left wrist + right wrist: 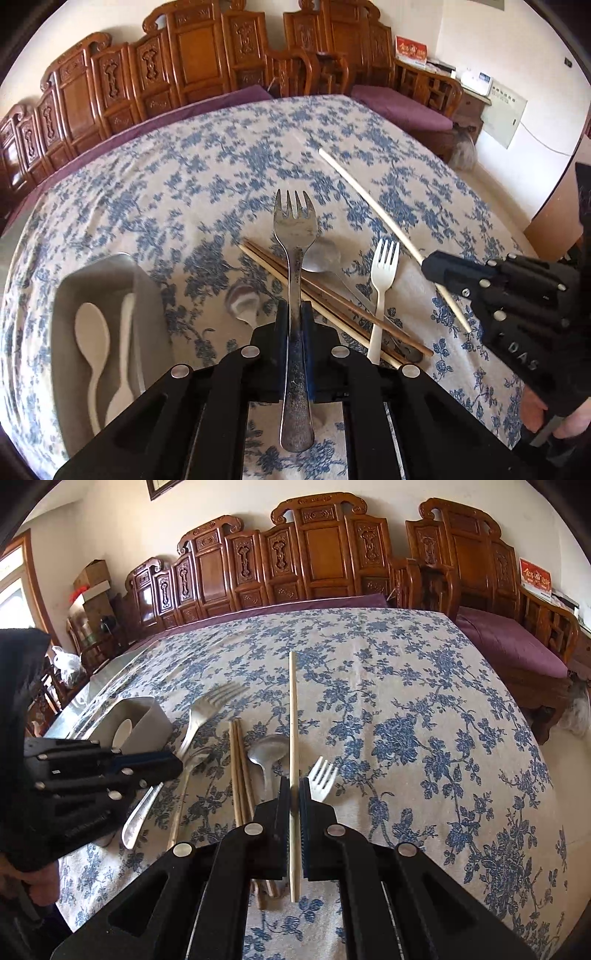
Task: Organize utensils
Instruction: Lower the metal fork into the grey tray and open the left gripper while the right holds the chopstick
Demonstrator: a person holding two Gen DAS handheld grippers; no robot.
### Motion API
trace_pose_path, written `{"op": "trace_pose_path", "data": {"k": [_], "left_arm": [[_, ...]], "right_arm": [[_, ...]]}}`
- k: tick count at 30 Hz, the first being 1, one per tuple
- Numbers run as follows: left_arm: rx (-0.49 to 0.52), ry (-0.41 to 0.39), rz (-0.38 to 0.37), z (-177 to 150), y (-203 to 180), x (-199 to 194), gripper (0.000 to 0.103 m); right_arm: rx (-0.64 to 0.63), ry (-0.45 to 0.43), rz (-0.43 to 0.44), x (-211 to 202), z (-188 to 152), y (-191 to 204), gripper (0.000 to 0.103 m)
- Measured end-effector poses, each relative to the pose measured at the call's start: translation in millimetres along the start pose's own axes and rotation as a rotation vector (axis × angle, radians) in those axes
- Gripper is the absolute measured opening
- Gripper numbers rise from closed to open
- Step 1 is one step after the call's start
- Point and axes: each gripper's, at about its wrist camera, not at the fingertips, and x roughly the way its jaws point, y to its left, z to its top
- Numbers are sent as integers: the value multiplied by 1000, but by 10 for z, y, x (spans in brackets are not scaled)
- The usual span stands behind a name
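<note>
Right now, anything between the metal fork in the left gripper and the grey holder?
Nothing visible. The left gripper is shut on the metal fork, lifted above the pile of brown chopsticks. The grey holder sits to its left across bare tablecloth, open, with two white spoons inside.

Soft daylight fills both views, brightest at the window (pixel 14 590) on the far left. The glossy carved wooden chair backs (pixel 325 554) catch pale glare. Shadows on the blue-flowered cloth (pixel 184 177) are faint. The grey tray (pixel 110 295) looks slightly blurred, and fisheye bending darkens every corner.
</note>
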Motion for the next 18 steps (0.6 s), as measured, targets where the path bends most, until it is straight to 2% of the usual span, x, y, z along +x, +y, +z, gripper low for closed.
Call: {"op": "trace_pose_path", "data": {"k": [18], "left_arm": [[-62,-78,29,-157,574,-628,6]], "right_arm": [[-65,-13,51,-104,42,592,6]]}}
